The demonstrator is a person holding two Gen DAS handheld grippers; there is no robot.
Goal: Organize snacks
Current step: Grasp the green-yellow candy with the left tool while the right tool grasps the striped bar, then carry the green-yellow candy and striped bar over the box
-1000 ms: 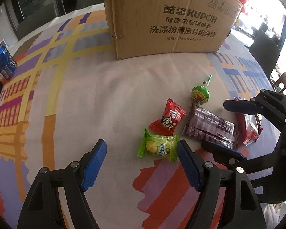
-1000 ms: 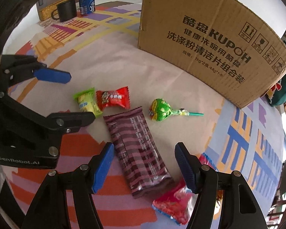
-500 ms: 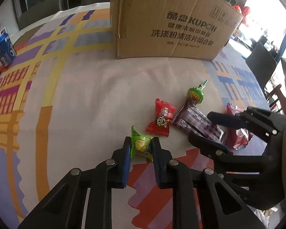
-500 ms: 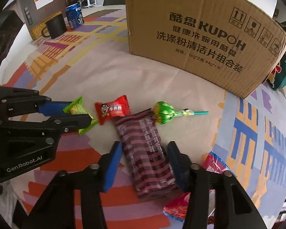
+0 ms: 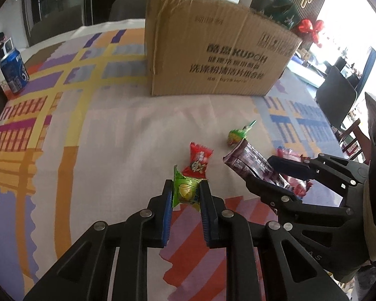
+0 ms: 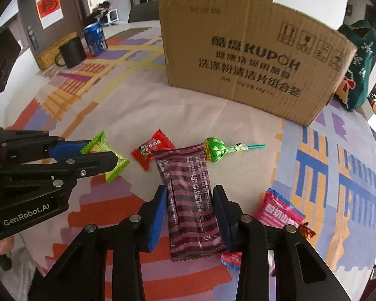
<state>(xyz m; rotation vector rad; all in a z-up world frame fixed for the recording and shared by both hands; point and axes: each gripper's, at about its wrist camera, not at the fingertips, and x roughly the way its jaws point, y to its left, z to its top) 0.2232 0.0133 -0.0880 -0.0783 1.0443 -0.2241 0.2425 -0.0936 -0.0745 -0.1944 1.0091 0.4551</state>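
While left fingers (image 5: 168, 195) pinch the green candy (image 5: 185, 192), right fingers (image 6: 160, 200) clamp the purple bar (image 6: 190, 200) (both tight).

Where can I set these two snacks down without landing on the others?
Bare tablecloth spreads from the red candy out toward the blue can, and a strip lies before the cardboard box. Crowded: lollipop, pink packet, and the purple bar and green candy now gripped.
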